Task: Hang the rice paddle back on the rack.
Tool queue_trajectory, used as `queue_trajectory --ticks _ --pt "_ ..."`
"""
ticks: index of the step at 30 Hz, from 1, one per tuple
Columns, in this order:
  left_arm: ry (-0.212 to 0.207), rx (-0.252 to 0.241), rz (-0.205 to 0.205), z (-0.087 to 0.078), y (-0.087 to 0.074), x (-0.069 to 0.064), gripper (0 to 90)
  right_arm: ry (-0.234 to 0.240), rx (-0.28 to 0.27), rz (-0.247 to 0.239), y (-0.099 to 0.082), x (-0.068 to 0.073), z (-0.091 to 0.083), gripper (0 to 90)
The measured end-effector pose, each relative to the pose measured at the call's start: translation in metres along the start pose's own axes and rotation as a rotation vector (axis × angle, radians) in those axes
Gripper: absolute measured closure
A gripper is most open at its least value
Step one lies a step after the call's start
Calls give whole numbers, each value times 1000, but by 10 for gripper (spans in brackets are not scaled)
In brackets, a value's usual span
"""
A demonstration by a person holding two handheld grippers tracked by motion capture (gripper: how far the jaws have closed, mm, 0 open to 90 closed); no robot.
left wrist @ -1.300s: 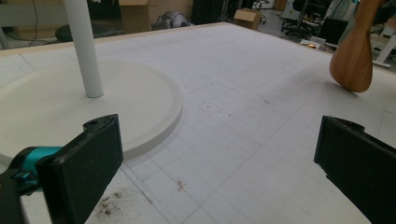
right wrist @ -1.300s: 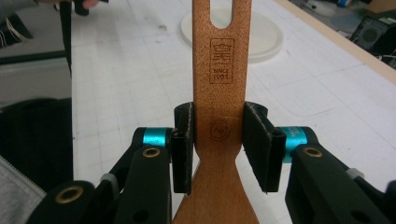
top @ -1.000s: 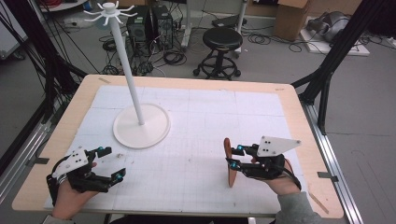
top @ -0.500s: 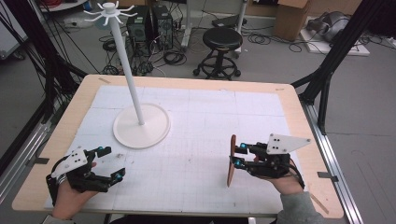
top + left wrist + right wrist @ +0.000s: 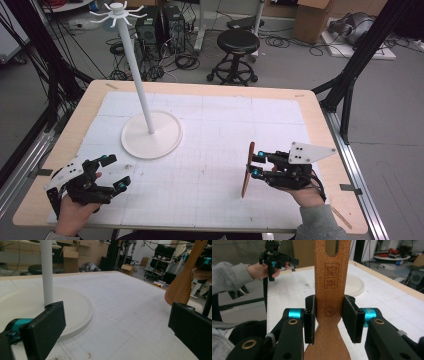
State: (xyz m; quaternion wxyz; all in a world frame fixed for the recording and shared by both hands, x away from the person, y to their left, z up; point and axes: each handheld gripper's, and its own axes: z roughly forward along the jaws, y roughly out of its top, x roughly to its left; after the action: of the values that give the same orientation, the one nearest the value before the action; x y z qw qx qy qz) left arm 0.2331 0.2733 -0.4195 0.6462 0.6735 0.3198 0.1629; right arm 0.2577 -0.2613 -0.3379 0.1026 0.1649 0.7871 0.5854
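The right tool (image 5: 252,164) grips a wooden spatula (image 5: 247,170) upright near the surface's (image 5: 210,90) front right corner. Its own view shows the stamped handle (image 5: 329,277) clamped between the pads, with the blade cut off below. The left tool (image 5: 112,172) stands open and empty by the front left corner, beside the white stand (image 5: 151,135).

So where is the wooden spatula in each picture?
High view: the wooden spatula stands on end at lower right, clamped in the right hand-held gripper.
Left gripper view: its blade hangs at the top right edge.
Right gripper view: centre, its handle is pinched between the jaws.
Shared landmark: the white round stand base.
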Motion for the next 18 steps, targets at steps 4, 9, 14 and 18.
queue_trajectory --ticks 4,9,14,18 --pt "8 -9 -1 -2 0 -2 18 19 -26 2 6 -1 5 643" --pt "16 7 3 -4 -2 -2 17 20 -28 0 11 -3 8 643" --pt "31 -12 -6 -10 -1 -3 18 26 -45 -1 18 -8 15 643" --pt "39 -16 -11 -12 -2 -1 18 22 -58 -10 27 -10 20 643"
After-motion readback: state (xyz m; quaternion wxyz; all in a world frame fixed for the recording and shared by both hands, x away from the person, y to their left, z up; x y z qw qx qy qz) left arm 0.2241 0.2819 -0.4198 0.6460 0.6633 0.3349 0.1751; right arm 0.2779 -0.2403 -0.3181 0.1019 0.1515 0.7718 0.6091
